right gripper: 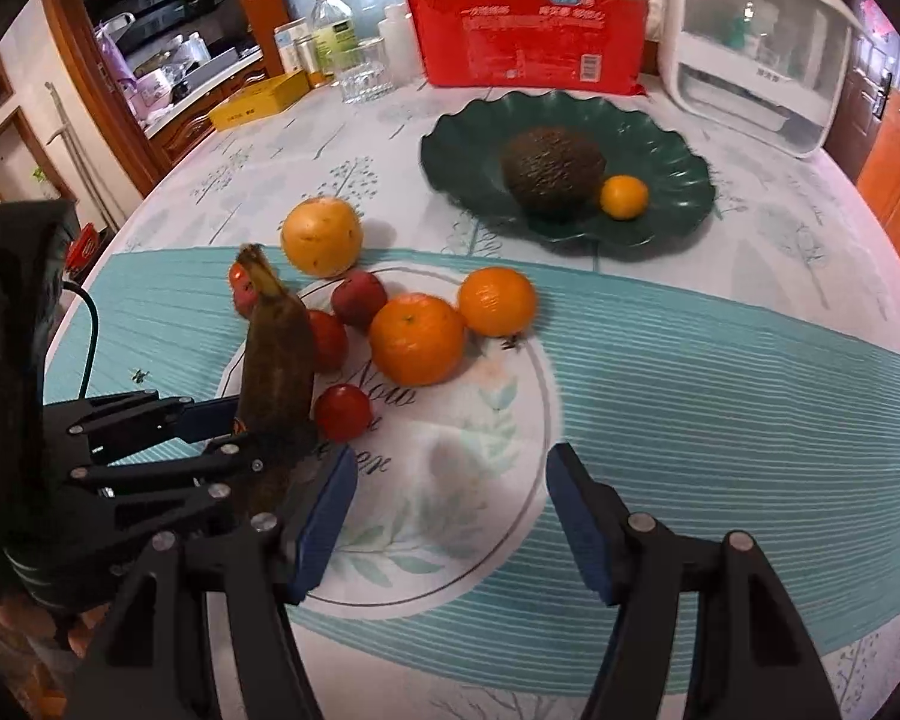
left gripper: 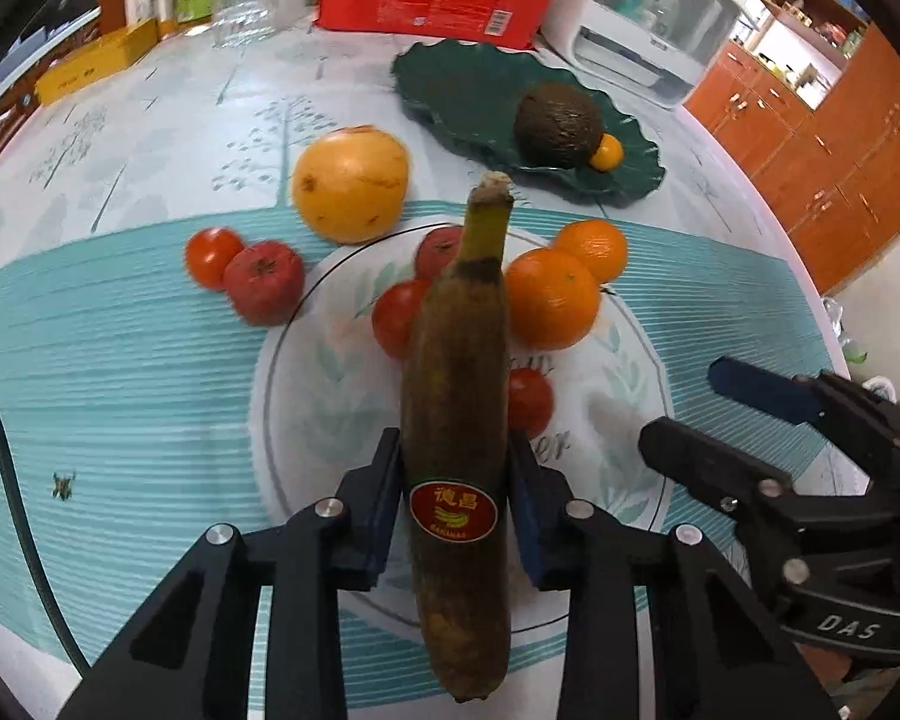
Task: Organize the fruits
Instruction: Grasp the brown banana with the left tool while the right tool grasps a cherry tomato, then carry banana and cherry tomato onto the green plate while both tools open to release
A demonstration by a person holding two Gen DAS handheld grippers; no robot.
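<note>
My left gripper (left gripper: 455, 501) is shut on a brown overripe banana (left gripper: 455, 396) and holds it above the white round mat (left gripper: 624, 396); the banana also shows in the right wrist view (right gripper: 276, 360). My right gripper (right gripper: 447, 531) is open and empty over the mat (right gripper: 450, 480), to the right of the left gripper (right gripper: 210, 438). Two oranges (right gripper: 417, 339) (right gripper: 498, 301), several red tomatoes (right gripper: 342, 412) and a yellow grapefruit (right gripper: 322, 235) lie around the mat's far edge. A dark green plate (right gripper: 462, 162) farther back holds an avocado (right gripper: 553, 171) and a small orange (right gripper: 624, 197).
At the table's back stand a red package (right gripper: 531, 39), a white appliance (right gripper: 750, 48), a glass (right gripper: 363, 72), bottles (right gripper: 330, 30) and a yellow box (right gripper: 261, 99). The table's right edge borders wooden cabinets (left gripper: 822, 138).
</note>
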